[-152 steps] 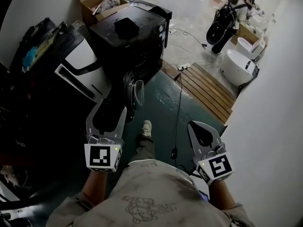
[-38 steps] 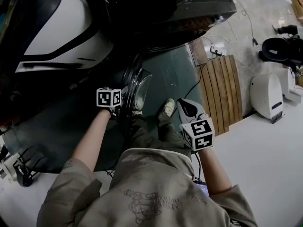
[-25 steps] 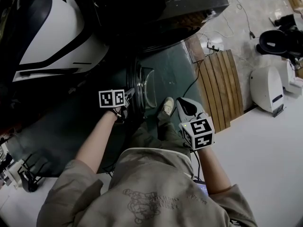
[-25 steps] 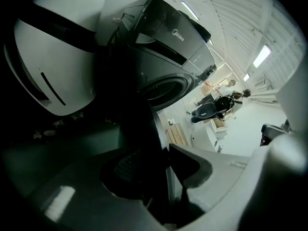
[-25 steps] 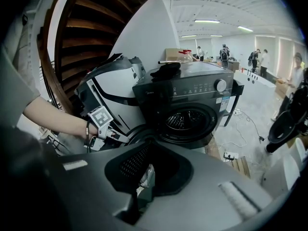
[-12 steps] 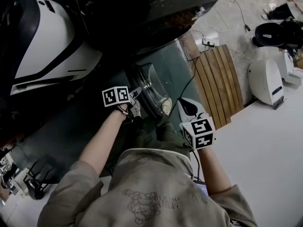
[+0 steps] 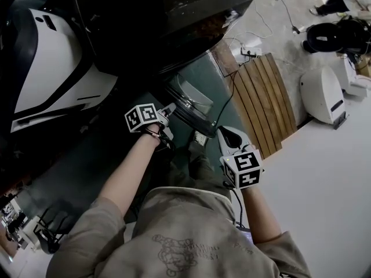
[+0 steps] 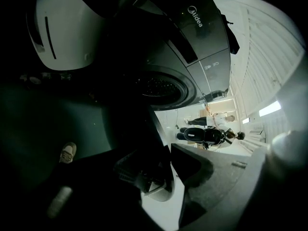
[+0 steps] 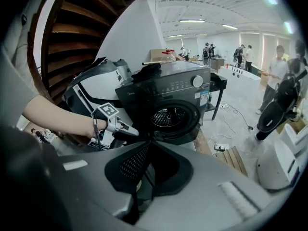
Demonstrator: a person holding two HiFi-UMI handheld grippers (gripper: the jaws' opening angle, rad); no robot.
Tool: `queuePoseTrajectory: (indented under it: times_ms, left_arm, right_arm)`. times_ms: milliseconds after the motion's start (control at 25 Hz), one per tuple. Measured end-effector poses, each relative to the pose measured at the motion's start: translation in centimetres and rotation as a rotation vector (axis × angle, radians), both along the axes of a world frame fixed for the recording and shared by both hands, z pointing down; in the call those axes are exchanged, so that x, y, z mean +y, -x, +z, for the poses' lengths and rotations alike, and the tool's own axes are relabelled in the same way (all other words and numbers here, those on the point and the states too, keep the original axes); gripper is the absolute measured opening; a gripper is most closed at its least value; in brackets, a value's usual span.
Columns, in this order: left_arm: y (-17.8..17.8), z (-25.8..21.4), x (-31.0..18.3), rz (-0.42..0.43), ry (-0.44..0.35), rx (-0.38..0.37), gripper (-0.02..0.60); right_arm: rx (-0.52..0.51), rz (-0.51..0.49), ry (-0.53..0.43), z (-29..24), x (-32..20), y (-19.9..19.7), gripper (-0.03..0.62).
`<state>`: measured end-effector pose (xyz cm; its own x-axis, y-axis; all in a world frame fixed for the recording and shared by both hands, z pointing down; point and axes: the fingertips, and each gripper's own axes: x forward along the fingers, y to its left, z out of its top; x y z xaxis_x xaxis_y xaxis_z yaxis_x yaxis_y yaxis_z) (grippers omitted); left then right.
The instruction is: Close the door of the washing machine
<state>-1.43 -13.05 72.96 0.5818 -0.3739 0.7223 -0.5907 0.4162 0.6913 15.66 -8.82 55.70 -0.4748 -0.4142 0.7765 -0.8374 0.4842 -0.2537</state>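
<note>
Head view, with both gripper views. The washing machine (image 7: 174, 22) is occupying the upper centre of the frame, and its round door (image 7: 194, 100) is standing partly open at the middle, angled off the machine's front above the green mat (image 7: 217, 77). The left tongs (image 7: 169, 109) are lying just left of the door with their tips resting at its dark rim. In the left gripper view these tongs (image 8: 169, 150) are showing their jaws drawn close together, but the darkness is hiding whether any of the rim is caught between them. The right tongs (image 7: 225, 131) are hanging below and to the right of the door, apart from it, jaws meeting at the tips and carrying nothing. In the right gripper view the right tongs (image 9: 153, 142) are pointing at the machine's front (image 9: 168, 95), where the drum (image 9: 172, 115) is showing its perforated wall through the uncovered opening. A cardboard box (image 9: 161, 55) is sitting behind the machine at the upper centre; its contents are too small to make out. A slatted wooden platform (image 7: 264, 103) is lying at the right, and the person's shoe (image 8: 69, 152) is resting on the mat at the lower left.
</note>
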Motion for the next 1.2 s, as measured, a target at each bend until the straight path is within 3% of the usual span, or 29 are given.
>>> queuePoseTrajectory:
  times_ms: [320,760,1200]
  left_arm:
    - [-2.0,-0.3,-3.4,-0.153,-0.021,0.147,0.199]
    - [-3.2,-0.3,-7.9,-0.329,-0.055,0.254,0.201]
    - [-3.6,-0.6,-12.0,-0.379,-0.119,0.371,0.201]
  right_arm:
    - [0.012,0.031,0.014,0.7,-0.3,-1.6,0.029]
    - [0.018,0.054,0.026,1.3,-1.0,-2.4,0.029]
    - [0.022,0.101,0.053,2.3,-1.5,-3.2,0.029]
